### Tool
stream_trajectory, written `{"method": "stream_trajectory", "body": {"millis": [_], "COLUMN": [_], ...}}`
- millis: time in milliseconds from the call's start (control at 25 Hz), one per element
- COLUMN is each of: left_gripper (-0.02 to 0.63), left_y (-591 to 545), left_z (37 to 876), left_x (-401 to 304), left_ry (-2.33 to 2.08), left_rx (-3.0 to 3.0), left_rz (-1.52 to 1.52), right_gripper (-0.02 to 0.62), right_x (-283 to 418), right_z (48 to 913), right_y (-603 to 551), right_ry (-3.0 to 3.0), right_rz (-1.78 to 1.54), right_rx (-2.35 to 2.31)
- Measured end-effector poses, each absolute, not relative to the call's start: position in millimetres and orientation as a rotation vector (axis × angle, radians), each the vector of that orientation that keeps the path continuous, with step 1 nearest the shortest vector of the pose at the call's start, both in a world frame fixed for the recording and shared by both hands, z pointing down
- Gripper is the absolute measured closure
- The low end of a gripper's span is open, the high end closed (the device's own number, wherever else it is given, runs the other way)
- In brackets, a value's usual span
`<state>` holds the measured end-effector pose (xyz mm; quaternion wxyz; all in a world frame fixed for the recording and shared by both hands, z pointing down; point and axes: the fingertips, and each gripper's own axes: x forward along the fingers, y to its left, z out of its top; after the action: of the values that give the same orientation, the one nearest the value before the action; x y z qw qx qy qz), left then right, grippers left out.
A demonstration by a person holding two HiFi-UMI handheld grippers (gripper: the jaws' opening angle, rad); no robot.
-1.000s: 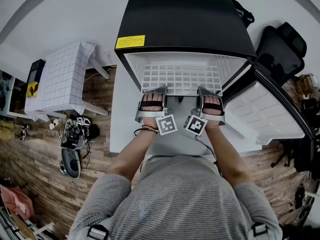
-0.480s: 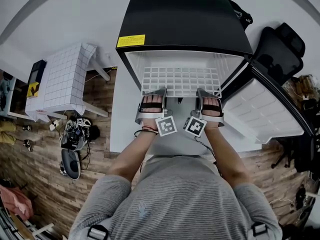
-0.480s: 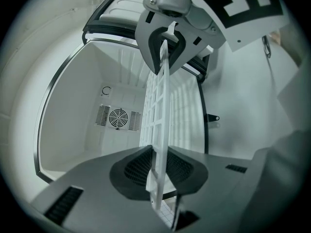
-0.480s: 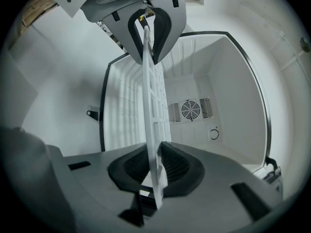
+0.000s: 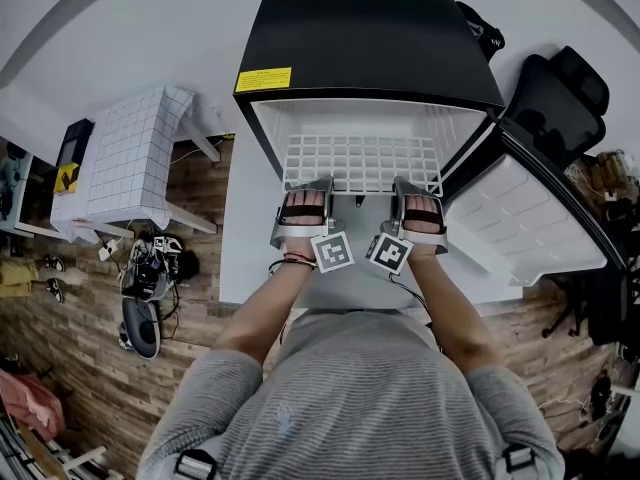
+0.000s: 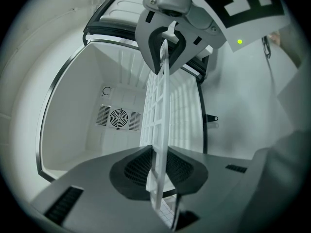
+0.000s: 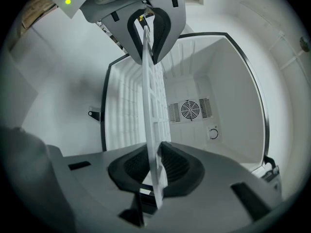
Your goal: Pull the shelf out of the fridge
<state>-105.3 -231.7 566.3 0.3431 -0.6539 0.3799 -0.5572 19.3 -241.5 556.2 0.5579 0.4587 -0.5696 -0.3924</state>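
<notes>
Left gripper [image 5: 306, 190] is clamped on the front edge of the white grid shelf [image 5: 362, 158], near its left corner, pads pressing both faces. The shelf sits level and mostly inside the open fridge [image 5: 370, 38], front edge at the opening. Right gripper [image 5: 420, 190] grips the same edge near the right corner. Pairing them likely lets the shelf draw out square without jamming. Door [image 5: 525, 223] is swung wide right, clear of the pull path.

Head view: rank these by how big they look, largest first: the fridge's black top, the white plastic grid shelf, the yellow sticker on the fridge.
1. Black fridge top, clearly largest.
2. White plastic grid shelf, counting only its visible part.
3. Yellow rectangular sticker, smallest.
</notes>
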Motion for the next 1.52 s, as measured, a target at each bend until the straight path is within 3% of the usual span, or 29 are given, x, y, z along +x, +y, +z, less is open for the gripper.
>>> {"method": "stream_trajectory", "body": {"millis": [1520], "left_gripper": [0.534], "left_y": [-212], "left_z": [560], "left_x": [-112], "left_ry": [0.994], "left_rx": [-1.644], "left_rz": [-1.449], "right_gripper": [0.540], "right_x": [18], "right_z": [555], "right_y": [-217], "right_ry": [-1.364], "right_rz": [-0.909], "right_rx": [1.099]}}
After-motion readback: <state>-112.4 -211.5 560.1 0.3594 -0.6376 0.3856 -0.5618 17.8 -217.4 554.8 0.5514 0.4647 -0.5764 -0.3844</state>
